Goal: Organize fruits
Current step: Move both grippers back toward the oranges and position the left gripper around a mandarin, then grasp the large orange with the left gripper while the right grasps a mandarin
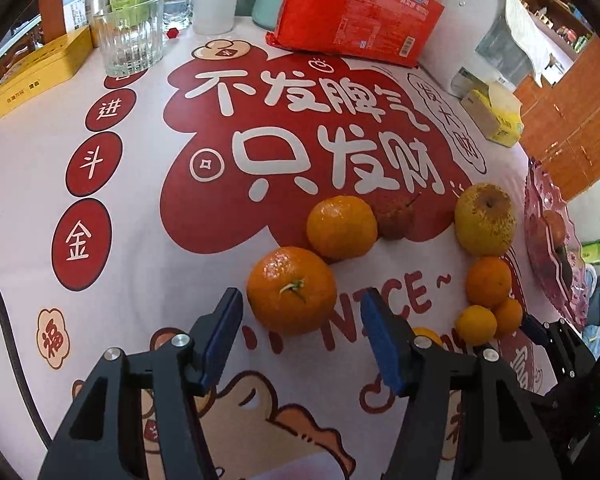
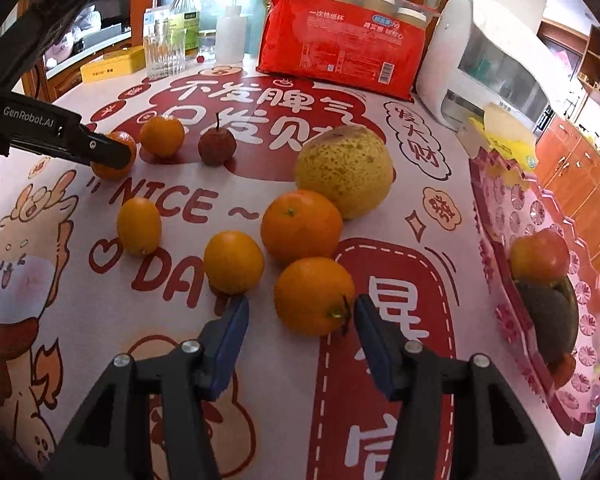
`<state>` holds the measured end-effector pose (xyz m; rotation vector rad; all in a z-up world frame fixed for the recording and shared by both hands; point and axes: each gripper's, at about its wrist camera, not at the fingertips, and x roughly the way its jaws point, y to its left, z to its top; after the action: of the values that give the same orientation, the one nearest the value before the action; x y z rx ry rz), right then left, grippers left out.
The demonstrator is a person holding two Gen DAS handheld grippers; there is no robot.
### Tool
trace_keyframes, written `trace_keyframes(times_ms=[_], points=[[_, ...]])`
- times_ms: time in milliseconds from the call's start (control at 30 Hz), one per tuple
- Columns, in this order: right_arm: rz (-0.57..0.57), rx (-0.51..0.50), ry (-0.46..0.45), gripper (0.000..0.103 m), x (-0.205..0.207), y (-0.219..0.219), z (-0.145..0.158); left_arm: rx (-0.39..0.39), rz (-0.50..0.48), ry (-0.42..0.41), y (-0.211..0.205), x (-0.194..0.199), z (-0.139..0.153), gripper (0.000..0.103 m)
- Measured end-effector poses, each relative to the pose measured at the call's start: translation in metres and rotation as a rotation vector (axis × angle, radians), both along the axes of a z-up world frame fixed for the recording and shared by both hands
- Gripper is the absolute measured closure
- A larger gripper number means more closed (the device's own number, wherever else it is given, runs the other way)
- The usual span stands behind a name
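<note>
Left wrist view: left gripper [image 1: 302,320] fingers standing open, flanking a stemmed orange [image 1: 291,290] at lower centre.
Right wrist view: right gripper [image 2: 300,314] fingers spreading open around another orange [image 2: 314,296], lower centre.
Plate: pink tray [image 2: 500,184] sitting at right edge.

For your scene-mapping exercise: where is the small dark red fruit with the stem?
The small dark red stemmed fruit sits far left in the right wrist view, on the printed tablecloth, between a small orange and the large yellow pear.

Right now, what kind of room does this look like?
Probably a home dining room or kitchen: a table under a festive printed tablecloth, wooden cabinets behind, and a pack of disposable paper cups beside a ribbed glass.
</note>
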<state>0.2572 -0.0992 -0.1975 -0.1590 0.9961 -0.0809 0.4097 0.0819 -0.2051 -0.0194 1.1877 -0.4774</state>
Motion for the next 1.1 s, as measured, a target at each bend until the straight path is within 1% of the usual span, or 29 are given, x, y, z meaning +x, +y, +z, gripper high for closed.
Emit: trace_keyframes(times_ms=[33, 100, 167, 233, 267, 333, 400, 500, 700, 933, 1100], points=[[-0.001, 0.002, -0.005, 0.048, 0.0, 0.0, 0.0, -0.003, 0.006, -0.001, 0.0, 0.001, -0.001, 0.046], [-0.007, 0.01, -0.007, 0.048, 0.002, -0.002, 0.0, -0.007, 0.007, 0.004, 0.0, 0.002, -0.004, 0.053], [-0.007, 0.017, -0.005, 0.052, 0.002, -0.002, 0.0, 0.006, 0.008, -0.011, 0.001, 0.002, -0.006, 0.059], [-0.013, 0.0, -0.009, 0.057, 0.001, -0.002, 0.0, -0.002, 0.005, -0.014, 0.002, 0.002, -0.006, 0.059], [-0.024, -0.007, -0.01, 0.064, 0.001, -0.003, 0.0, -0.004, 0.005, -0.016, 0.003, 0.001, -0.006, 0.059], [-0.043, 0.022, -0.008, 0.064, 0.001, -0.008, 0.001, 0.001, 0.002, -0.022, 0.002, 0.0, -0.006, 0.059], [-0.06, 0.043, -0.004, 0.064, 0.001, -0.011, 0.002, 0.022, 0.005, -0.033, 0.001, -0.003, -0.005, 0.059], [-0.069, 0.05, 0.002, 0.065, -0.001, -0.011, 0.004, 0.035, 0.008, -0.038, 0.002, -0.01, -0.003, 0.059], [-0.09, 0.093, -0.032, 0.065, -0.014, -0.009, 0.018, 0.047, 0.001, -0.054, 0.008, -0.029, 0.009, 0.06], [-0.087, 0.147, -0.08, 0.065, -0.033, -0.003, 0.036, 0.06, -0.029, -0.079, 0.011, -0.069, 0.03, 0.059], [-0.082, 0.199, -0.098, 0.065, -0.051, 0.001, 0.041, 0.066, -0.052, -0.076, 0.005, -0.1, 0.038, 0.059]])
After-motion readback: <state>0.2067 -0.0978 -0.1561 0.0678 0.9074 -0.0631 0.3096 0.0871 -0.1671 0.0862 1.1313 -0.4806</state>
